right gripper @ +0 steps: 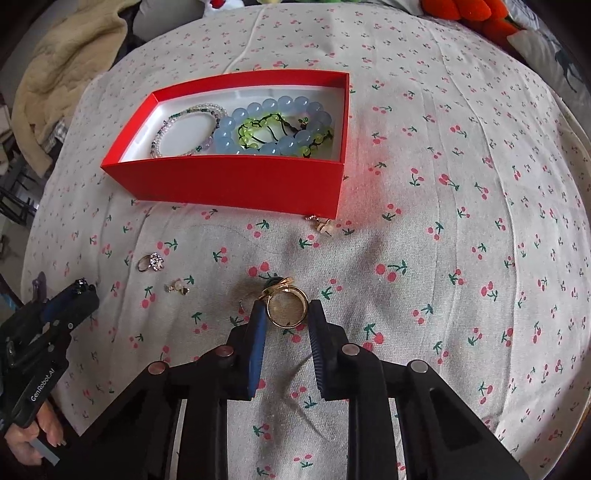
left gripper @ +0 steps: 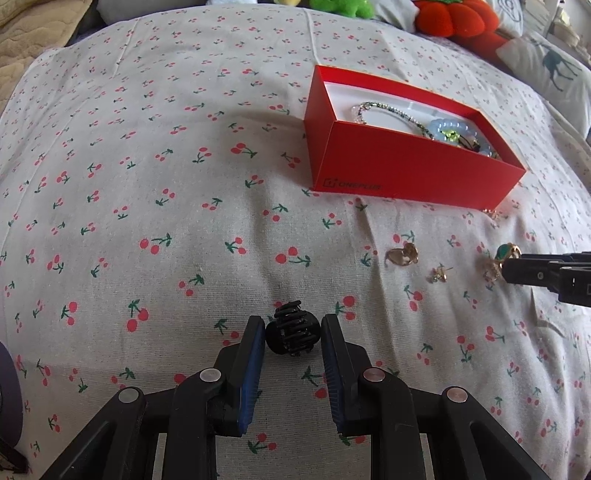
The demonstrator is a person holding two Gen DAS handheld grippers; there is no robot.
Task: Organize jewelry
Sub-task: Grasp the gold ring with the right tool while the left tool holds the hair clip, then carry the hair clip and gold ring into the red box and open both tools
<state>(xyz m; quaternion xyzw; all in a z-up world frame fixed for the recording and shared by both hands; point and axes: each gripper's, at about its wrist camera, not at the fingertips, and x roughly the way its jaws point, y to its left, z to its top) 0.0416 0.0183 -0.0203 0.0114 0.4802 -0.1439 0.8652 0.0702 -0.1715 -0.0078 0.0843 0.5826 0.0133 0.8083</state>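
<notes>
My left gripper (left gripper: pixel 293 332) is shut on a small black claw hair clip (left gripper: pixel 293 338), just above the cherry-print cloth (left gripper: pixel 166 184). My right gripper (right gripper: pixel 288 308) is shut on a gold ring (right gripper: pixel 287 309) with a green stone; the ring (left gripper: pixel 508 253) also shows at the right gripper's tip (left gripper: pixel 511 267) in the left wrist view. An open red box (right gripper: pixel 229 181) holds a blue bead bracelet (right gripper: pixel 280 107), a green bead bracelet (right gripper: pixel 255 129) and a thin beaded bracelet (right gripper: pixel 177 122). The left gripper (right gripper: pixel 81 286) appears at the far left of the right wrist view.
Loose on the cloth lie a crystal flower ring (right gripper: pixel 151 262), a small earring (right gripper: pixel 177 288) and another earring (right gripper: pixel 321 225) against the box's front corner. Plush toys (left gripper: pixel 454 18) and a deer-print pillow (left gripper: pixel 550 70) line the far edge. A beige blanket (right gripper: pixel 62 74) lies back left.
</notes>
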